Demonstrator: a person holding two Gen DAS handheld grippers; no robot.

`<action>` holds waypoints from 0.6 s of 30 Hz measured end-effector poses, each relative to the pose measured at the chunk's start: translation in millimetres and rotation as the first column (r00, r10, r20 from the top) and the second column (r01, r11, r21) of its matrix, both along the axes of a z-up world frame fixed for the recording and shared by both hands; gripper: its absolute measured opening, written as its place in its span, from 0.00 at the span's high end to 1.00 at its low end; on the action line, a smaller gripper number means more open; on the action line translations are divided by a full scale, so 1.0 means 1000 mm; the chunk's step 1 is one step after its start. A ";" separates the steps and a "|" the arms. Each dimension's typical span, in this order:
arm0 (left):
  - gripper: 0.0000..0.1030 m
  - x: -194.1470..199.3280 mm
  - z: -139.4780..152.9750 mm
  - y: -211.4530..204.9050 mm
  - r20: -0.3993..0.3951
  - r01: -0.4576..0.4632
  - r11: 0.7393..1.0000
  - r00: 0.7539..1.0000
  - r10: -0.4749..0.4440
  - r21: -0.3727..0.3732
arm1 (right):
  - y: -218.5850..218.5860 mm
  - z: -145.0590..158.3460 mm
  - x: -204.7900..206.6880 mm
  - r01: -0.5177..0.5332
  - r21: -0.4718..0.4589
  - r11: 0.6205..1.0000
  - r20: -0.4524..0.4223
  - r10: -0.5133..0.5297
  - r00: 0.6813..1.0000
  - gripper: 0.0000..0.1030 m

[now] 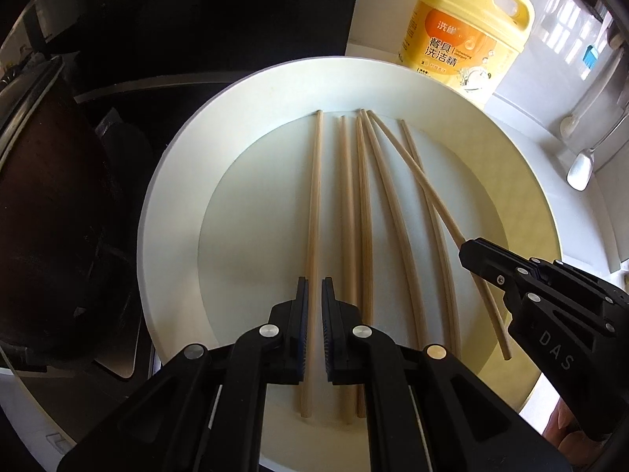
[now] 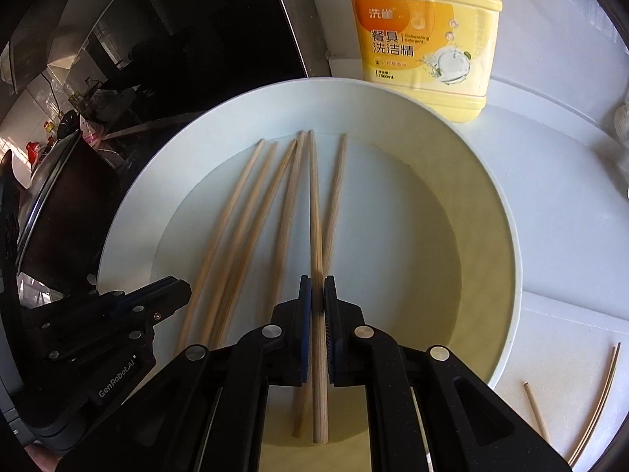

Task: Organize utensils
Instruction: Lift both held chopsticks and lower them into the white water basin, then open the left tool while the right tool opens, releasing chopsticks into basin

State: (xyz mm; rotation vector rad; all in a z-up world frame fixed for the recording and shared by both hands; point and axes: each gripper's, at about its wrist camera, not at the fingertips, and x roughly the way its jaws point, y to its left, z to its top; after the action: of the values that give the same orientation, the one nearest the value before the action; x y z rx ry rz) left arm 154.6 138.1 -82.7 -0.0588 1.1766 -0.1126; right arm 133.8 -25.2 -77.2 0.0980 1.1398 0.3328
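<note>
Several wooden chopsticks (image 1: 365,212) lie side by side in a large white plate (image 1: 173,181). My left gripper (image 1: 313,287) is low over the plate with its jaws a narrow gap apart around the leftmost chopstick (image 1: 314,204), not pressing it. My right gripper (image 2: 317,287) is shut on one chopstick (image 2: 315,212), which crosses over another. It shows in the left wrist view (image 1: 475,251) at the right, holding that chopstick (image 1: 416,173) tilted. The left gripper appears in the right wrist view (image 2: 173,295) at the lower left.
A yellow dish-detergent jug (image 1: 468,27) stands behind the plate on the white counter (image 2: 562,204). A dark pot (image 1: 51,212) and stove are at the left. A white spoon (image 1: 580,169) lies at the right. More chopsticks (image 2: 536,413) lie on the counter right of the plate.
</note>
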 end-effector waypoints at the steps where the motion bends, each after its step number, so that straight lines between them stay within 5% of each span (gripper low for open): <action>1: 0.93 0.000 -0.001 0.000 -0.005 -0.002 1.000 1.000 0.002 -0.002 | 0.000 -0.001 -0.001 0.000 -0.003 1.000 -0.006 0.000 1.000 0.94; 4: 0.90 0.000 0.000 0.002 -0.010 -0.011 1.000 1.000 0.011 -0.009 | 0.001 -0.001 -0.001 0.001 -0.002 1.000 -0.016 -0.001 1.000 0.92; 11: 0.49 -0.007 0.013 0.005 0.030 -0.027 1.000 0.999 0.027 0.001 | -0.005 0.017 -0.005 0.009 -0.019 1.000 0.041 -0.008 0.999 0.75; 18: 0.33 -0.015 0.029 0.011 0.053 -0.047 0.999 0.998 0.046 0.011 | -0.018 0.030 -0.017 0.039 -0.006 0.999 0.076 -0.038 0.996 0.63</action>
State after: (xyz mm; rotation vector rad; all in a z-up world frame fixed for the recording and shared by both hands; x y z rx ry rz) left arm 140.1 149.5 -53.9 -0.0722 1.1225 -0.0654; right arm 116.9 -43.0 -47.4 0.1002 1.0622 0.2957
